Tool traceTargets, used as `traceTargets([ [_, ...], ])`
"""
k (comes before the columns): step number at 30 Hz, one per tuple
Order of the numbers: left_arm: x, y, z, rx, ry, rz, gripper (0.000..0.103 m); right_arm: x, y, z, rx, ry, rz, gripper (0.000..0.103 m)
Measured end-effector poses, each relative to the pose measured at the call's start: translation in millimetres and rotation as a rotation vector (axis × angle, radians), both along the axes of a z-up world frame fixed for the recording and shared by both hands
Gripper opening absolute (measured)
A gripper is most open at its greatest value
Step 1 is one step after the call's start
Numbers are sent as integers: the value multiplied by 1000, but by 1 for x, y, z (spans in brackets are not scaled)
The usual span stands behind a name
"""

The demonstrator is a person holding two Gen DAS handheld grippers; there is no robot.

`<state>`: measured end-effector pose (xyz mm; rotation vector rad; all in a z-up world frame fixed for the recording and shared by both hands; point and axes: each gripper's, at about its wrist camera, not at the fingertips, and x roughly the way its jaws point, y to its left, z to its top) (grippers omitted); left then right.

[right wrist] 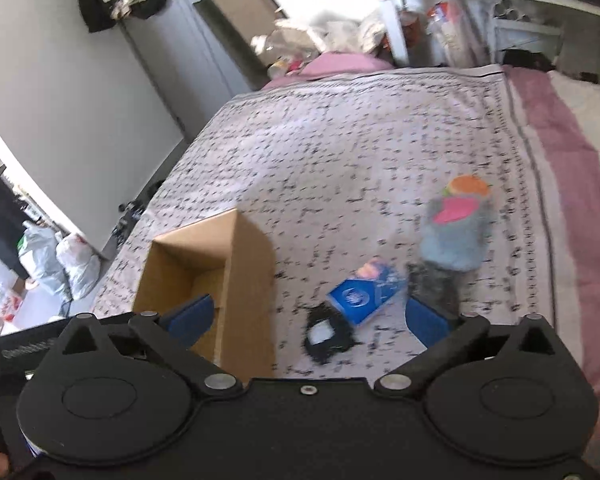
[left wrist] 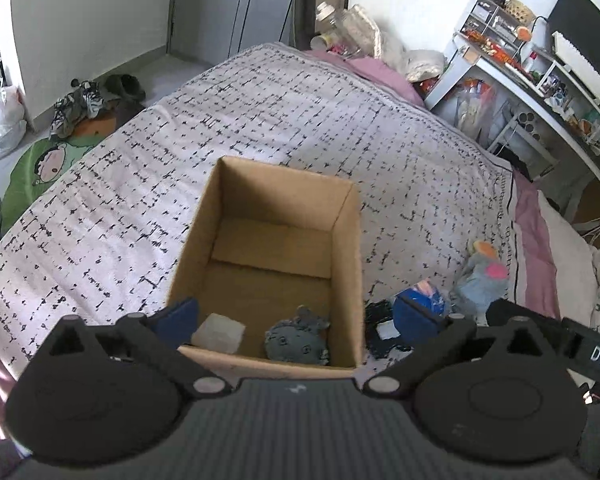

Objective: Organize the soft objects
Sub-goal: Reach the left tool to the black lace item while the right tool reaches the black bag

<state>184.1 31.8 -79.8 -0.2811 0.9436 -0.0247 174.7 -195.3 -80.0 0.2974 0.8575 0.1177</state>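
Both claws gape, empty — left claw (left wrist: 296, 316) over the cardboard box (left wrist: 346, 256), already holding a grey plush (left wrist: 296, 338). Next: right claw (right wrist: 312, 316) reaches the blue plush (right wrist: 456, 236) at one o'clock.

1. an open box (left wrist: 345, 248) stands on the bed (left wrist: 140, 208), its top clear; a grey plush (left wrist: 296, 340) and a pale block (left wrist: 219, 334) fill the near floor, the far floor is bare.
2. right of the box, close together, lie a black ring (right wrist: 327, 334), a blue packet (right wrist: 366, 290) and a blue-grey plush (right wrist: 456, 236).
3. the bedspread left of and beyond the box is bare.
4. a cluttered desk (left wrist: 512, 80) borders the bed's far right.
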Motion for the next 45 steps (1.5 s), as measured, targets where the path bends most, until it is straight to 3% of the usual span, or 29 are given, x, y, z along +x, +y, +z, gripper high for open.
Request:
traceTargets([
  [13, -6, -49, 5, 9, 3, -71, 103, -13, -58, -22, 85, 49, -83, 103],
  [20, -2, -77, 0, 50, 21, -68, 102, -11, -78, -31, 152, 68, -96, 103],
  [29, 6, -102, -14, 33, 29, -89, 100, -4, -105, -43, 216, 79, -191, 102],
  [35, 12, -122, -24, 41, 15, -116, 98, 9, -120, -55, 270, 116, -261, 95],
  [37, 16, -129, -32, 49, 31, -125, 90, 15, -123, -59, 285, 128, -270, 94],
  [45, 30, -149, -59, 48, 79, -154, 74, 29, -130, -80, 343, 192, -280, 90],
])
